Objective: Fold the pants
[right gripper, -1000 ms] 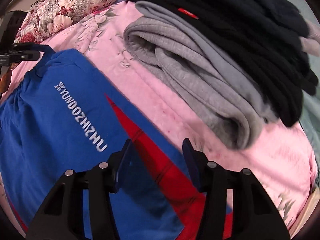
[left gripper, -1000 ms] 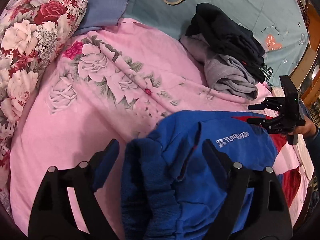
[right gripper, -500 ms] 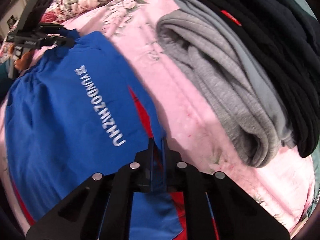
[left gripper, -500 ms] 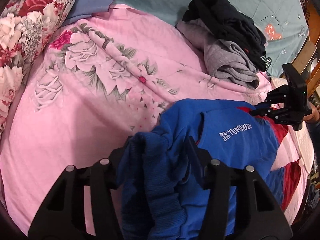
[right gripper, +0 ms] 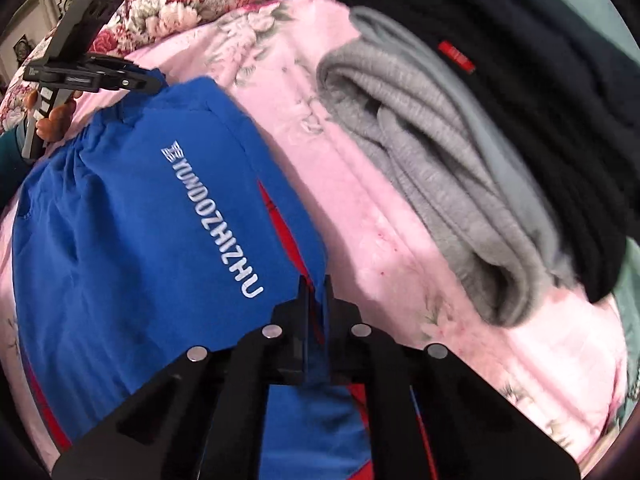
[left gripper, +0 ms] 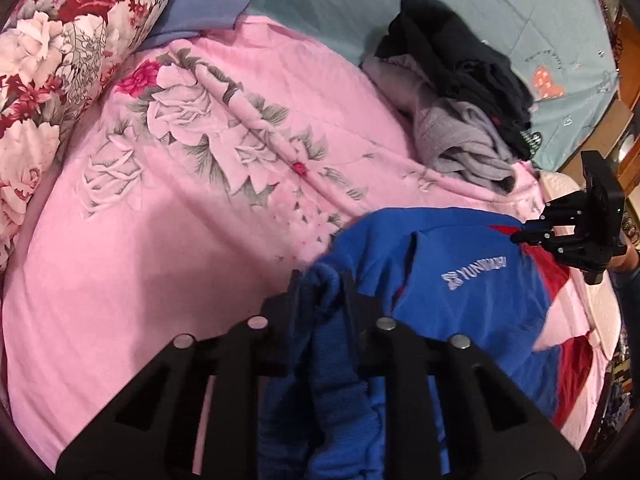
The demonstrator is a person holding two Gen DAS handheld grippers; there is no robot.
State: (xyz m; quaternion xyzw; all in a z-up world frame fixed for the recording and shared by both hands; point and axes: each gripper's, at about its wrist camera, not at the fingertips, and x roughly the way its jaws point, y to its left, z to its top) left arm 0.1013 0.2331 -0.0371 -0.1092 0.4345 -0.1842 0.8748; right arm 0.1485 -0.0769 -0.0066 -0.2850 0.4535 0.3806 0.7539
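The blue pants [left gripper: 460, 304] with red panels and white lettering lie on the pink floral bedspread [left gripper: 180, 208]. My left gripper [left gripper: 320, 284] is shut on the ribbed blue waistband at the pants' near corner. It also shows in the right wrist view [right gripper: 156, 80], pinching that corner. My right gripper [right gripper: 316, 288] is shut on the pants' [right gripper: 140, 220] blue and red edge. It shows in the left wrist view [left gripper: 520, 236] at the pants' far edge.
A pile of folded grey pants [right gripper: 432, 168] and black clothes [right gripper: 540, 80] lies on the bedspread just beyond the blue pants. A floral pillow [left gripper: 52, 60] lies at the far left. A teal quilt [left gripper: 460, 8] covers the bed's far side.
Both grippers have closed on the pants: the left on the waistband, the right on the blue and red edge. The pants' edge has lifted slightly between them.
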